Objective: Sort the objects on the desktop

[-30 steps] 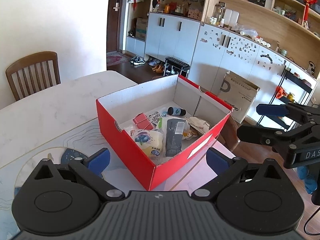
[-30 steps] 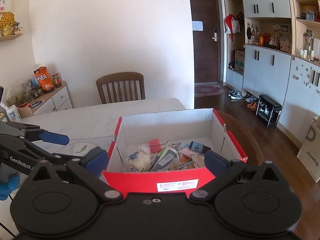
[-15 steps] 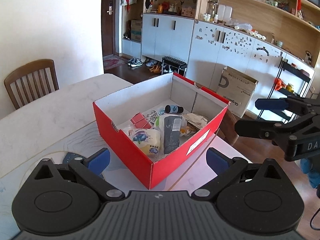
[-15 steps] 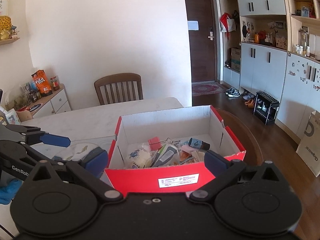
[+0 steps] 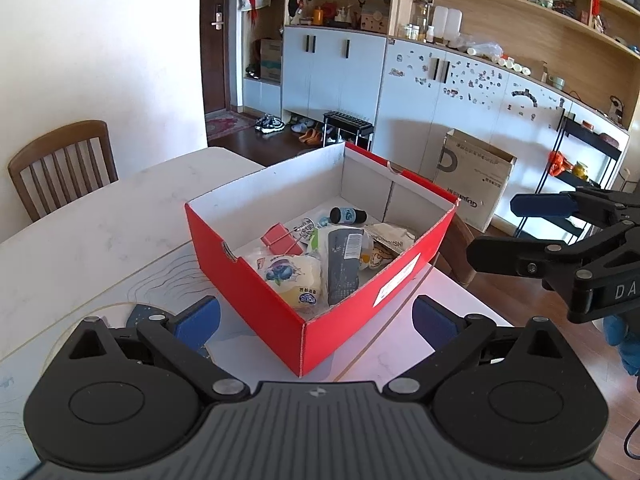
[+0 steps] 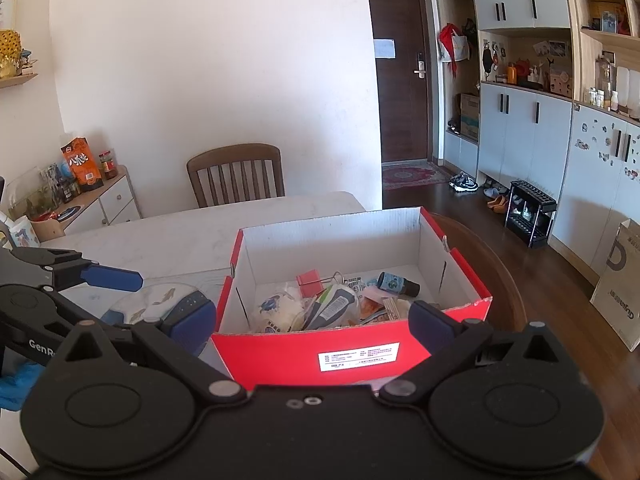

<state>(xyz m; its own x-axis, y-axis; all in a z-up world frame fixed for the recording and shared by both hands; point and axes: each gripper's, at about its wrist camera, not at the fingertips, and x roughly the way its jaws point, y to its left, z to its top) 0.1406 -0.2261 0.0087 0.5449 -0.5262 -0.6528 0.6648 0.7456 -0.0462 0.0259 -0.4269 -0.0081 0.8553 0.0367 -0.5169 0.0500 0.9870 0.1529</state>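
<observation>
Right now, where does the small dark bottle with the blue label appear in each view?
Left wrist: small dark bottle lies on its side at the far end of the red box.
Right wrist: right of centre, bottle near the box's far right corner.
Shared landmark: red binder clip.

Label text on the red box (image 6: 440,344) is illegible.
</observation>
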